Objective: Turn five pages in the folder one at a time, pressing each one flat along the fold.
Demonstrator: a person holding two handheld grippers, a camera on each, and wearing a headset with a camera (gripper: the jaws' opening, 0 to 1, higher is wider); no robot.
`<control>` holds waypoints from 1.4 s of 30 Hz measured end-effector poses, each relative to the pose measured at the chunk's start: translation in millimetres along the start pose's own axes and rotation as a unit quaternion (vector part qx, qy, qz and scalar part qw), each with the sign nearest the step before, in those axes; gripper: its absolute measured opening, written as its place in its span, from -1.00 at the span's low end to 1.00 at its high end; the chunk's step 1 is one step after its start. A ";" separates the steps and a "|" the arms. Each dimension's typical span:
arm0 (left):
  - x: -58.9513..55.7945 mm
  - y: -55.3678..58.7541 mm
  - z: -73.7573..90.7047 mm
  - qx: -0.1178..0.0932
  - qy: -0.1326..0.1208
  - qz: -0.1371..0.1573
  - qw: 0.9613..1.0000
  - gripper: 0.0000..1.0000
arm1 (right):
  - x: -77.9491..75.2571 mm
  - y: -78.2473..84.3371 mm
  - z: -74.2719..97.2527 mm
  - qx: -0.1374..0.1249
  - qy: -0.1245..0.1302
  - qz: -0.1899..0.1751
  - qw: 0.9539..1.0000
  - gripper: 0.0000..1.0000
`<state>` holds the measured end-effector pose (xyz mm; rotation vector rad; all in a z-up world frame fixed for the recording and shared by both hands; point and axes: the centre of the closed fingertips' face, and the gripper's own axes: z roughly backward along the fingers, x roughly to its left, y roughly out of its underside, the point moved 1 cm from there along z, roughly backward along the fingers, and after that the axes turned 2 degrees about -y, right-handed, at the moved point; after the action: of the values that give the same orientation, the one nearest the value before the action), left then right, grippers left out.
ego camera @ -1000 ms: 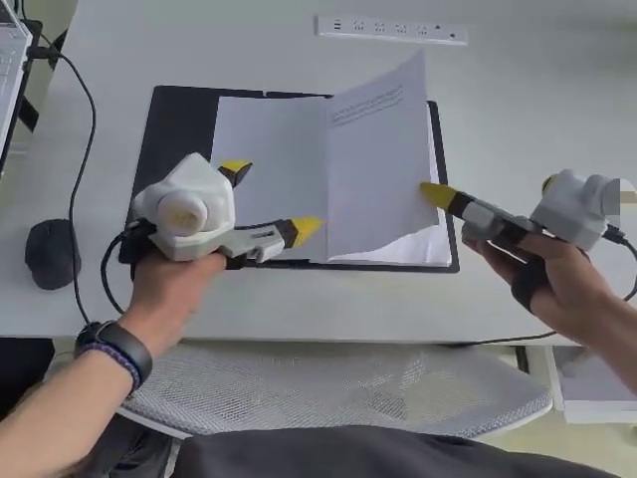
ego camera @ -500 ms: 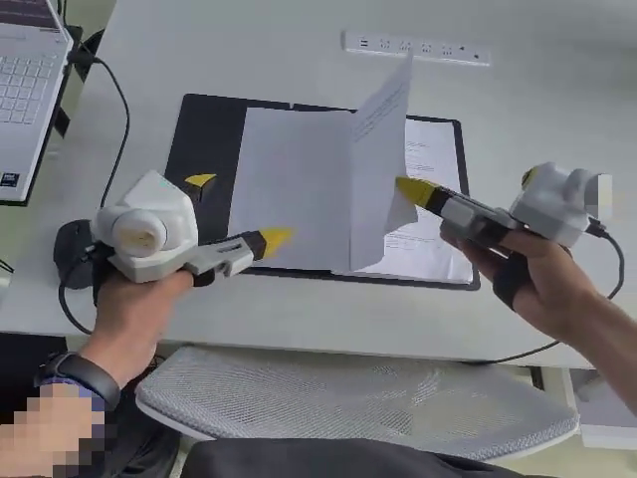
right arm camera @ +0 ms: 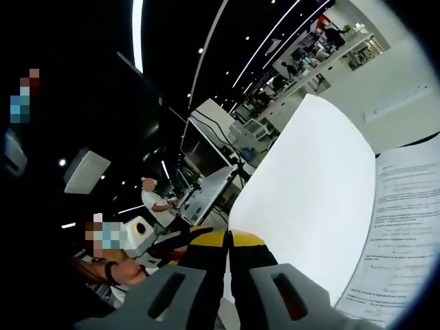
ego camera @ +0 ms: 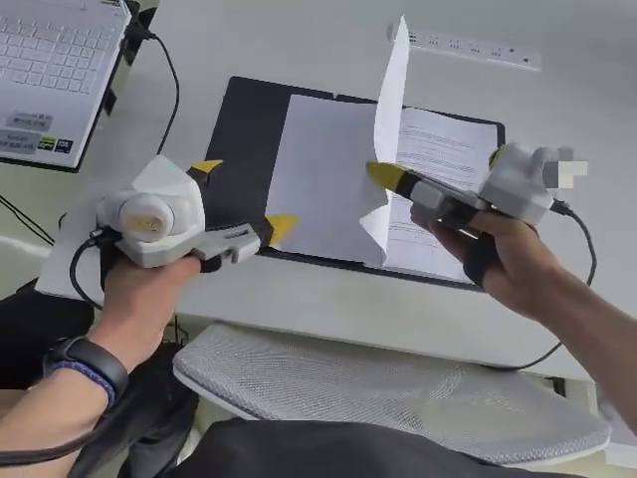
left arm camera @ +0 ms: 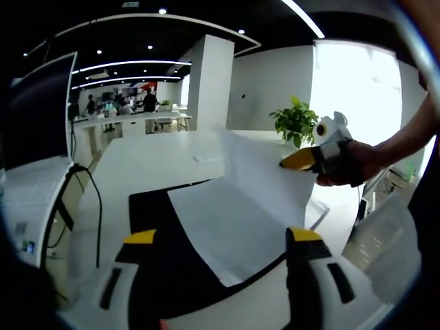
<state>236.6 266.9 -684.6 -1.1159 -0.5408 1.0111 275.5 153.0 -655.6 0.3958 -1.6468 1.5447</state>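
Right claw [ego camera: 382, 176] pinches page [ego camera: 392, 100] (left claw [ego camera: 244, 197] agape).

An open black folder [ego camera: 244, 129] lies on the white table [ego camera: 299, 50], with a silver laptop [ego camera: 55, 70] to its left and a white power strip [ego camera: 468, 47] behind. Its white paper page [ego camera: 393, 110] stands upright between the left gripper [ego camera: 244, 197] and the right gripper [ego camera: 383, 176].

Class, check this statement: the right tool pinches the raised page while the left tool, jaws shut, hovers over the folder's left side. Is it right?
Not quite. The left tool has its jaws open, as the left gripper view shows. The rest holds: the right tool pinches the raised page, and the left tool hovers over the left side of the folder.
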 end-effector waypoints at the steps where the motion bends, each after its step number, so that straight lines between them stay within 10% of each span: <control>1: 1.5 1.0 1.6 0.000 -0.001 0.002 1.000 0.47 | 0.0 1.5 -5.1 0.002 -0.001 0.000 1.000 -1.00; 21: 27.9 9.4 18.5 -0.001 -0.026 0.023 0.999 0.44 | -30.0 64.7 -87.0 0.089 0.030 -0.029 0.995 -1.00; 42: 25.9 20.3 25.3 0.009 -0.047 0.044 0.998 0.41 | -80.9 117.4 -99.0 0.152 0.107 -0.047 0.981 -1.00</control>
<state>220.9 303.4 -696.6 -1.0873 -0.5601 1.1464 275.6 244.1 -803.3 0.4443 -1.2140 1.7085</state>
